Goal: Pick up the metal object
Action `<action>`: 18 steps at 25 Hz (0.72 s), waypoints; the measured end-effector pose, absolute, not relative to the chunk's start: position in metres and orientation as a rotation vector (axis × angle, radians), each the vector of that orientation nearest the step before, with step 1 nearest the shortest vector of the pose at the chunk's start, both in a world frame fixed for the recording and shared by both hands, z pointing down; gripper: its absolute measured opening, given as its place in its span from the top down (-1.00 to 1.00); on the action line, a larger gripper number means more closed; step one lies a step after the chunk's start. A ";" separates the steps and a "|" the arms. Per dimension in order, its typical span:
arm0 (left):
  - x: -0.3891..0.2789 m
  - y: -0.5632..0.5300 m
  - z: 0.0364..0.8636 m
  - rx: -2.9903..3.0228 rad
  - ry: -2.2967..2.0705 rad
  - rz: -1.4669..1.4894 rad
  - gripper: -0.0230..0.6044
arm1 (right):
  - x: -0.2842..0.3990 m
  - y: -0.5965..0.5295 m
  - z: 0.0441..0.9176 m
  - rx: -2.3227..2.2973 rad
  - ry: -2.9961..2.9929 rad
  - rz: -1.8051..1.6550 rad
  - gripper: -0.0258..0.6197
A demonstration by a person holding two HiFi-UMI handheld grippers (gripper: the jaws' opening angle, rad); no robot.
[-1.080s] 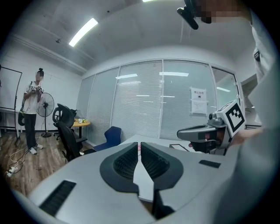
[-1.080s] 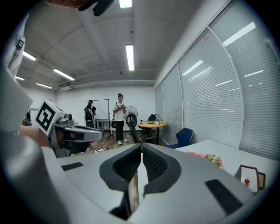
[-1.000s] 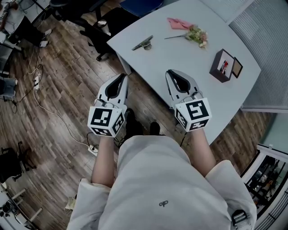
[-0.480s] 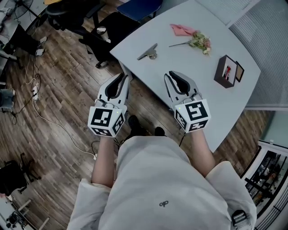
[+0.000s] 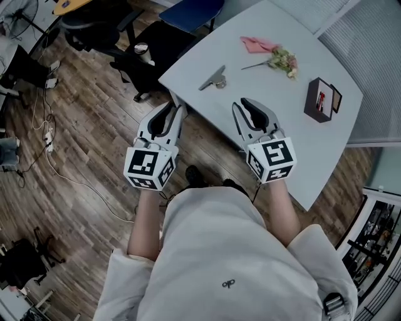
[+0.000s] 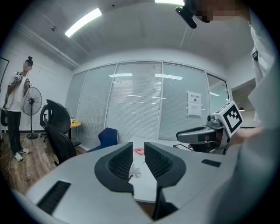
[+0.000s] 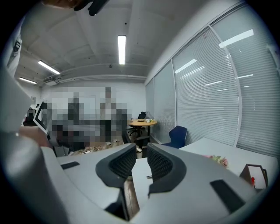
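Note:
The metal object (image 5: 213, 79), a small silvery clip-like piece, lies near the far left edge of the white table (image 5: 282, 131). My left gripper (image 5: 168, 114) hangs over the wooden floor just short of the table's corner. Its jaws stand slightly apart with nothing between them. In the left gripper view the metal object (image 6: 135, 171) shows through the gap of the left gripper (image 6: 138, 149), well ahead of it. My right gripper (image 5: 247, 106) hovers over the table's near edge, to the right of the object. Its jaws are opening and hold nothing; the right gripper (image 7: 141, 151) faces the room.
A pink cloth (image 5: 257, 44), a flower sprig (image 5: 280, 59) and a dark box (image 5: 321, 100) lie further back on the table. Black office chairs (image 5: 144, 50) and a blue chair (image 5: 191, 11) stand beyond it. Cables (image 5: 50, 144) trail over the floor. A person (image 6: 15, 109) stands far left.
The person has stepped closer to the table, so the metal object sits nearer both grippers. The right gripper's jaws have parted a little.

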State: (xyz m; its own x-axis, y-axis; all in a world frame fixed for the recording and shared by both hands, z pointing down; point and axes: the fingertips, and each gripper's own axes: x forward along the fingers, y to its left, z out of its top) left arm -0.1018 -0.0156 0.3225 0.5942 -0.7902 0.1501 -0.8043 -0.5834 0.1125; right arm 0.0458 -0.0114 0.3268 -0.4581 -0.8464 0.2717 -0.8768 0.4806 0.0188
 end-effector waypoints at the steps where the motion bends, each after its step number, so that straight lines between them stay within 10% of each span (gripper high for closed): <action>1: -0.105 -0.018 0.323 2.657 -1.328 0.126 0.69 | 0.043 -0.013 0.328 1.484 -2.478 0.185 0.65; 18: -0.115 -0.019 0.356 2.628 -1.214 0.157 0.65 | 0.035 -0.008 0.358 1.495 -2.361 0.245 0.58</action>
State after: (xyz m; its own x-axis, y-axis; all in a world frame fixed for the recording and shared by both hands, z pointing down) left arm -0.1155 -0.0192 0.3565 0.6485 -0.7352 0.1970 -0.7612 -0.6251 0.1727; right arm 0.0355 -0.0078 0.3584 -0.3917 -0.8433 0.3681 -0.9009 0.4328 0.0331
